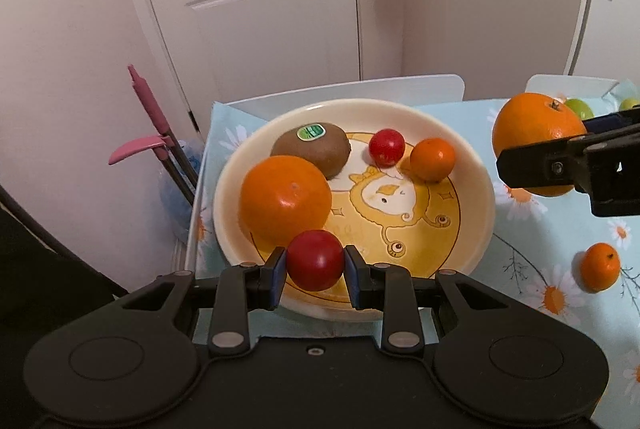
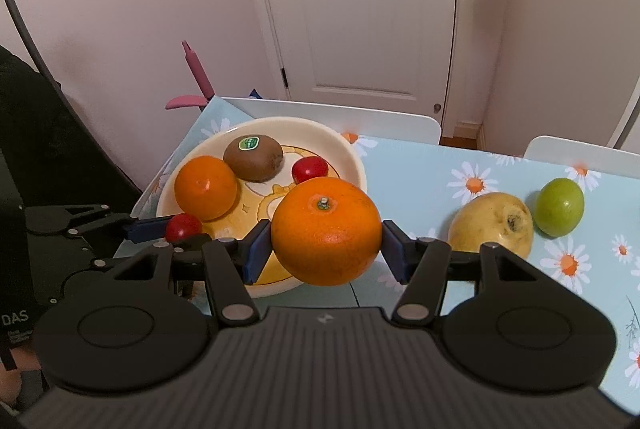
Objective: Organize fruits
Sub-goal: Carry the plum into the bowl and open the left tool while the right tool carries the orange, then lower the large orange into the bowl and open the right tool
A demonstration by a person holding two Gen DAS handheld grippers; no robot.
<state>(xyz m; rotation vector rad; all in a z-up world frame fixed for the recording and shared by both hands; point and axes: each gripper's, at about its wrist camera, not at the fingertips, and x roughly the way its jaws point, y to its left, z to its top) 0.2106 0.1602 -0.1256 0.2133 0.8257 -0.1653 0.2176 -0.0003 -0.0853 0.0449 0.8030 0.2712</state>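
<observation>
Left gripper: blue pads pressed on either side of a small red tomato, glossy and smooth-skinned. It is held over the near rim of the plate; whether it touches the plate cannot be told.

Right gripper: pads clamped on a large orange, stem end up with a green stub showing, skin finely pitted. It hangs over the plate's right edge, clear of the tablecloth.

Plate: cream, shallow, with a yellow cartoon figure printed in the well. It sits at the left end of the table. On it:
- a second large orange, near left, touching the kiwi
- a brown kiwi with a green sticker, far left
- another small red tomato, far middle
- a small mandarin just beside that tomato

Off the plate, on the light-blue daisy tablecloth:
- a small mandarin on the cloth, right of the plate
- a yellowish pear-like fruit with a dark blossom end
- a green round fruit just beside it

Hidden or unclear:
- In the right wrist view the held orange covers the plate's right half, so the plate's mandarin is not visible there.
- In the left wrist view the right gripper's finger crosses the held orange, and the green fruit is only a sliver behind it.
- The held tomato's underside is hidden in both views.
- A pink-handled tool stands beyond the table's left edge, with its lower part cut off.
</observation>
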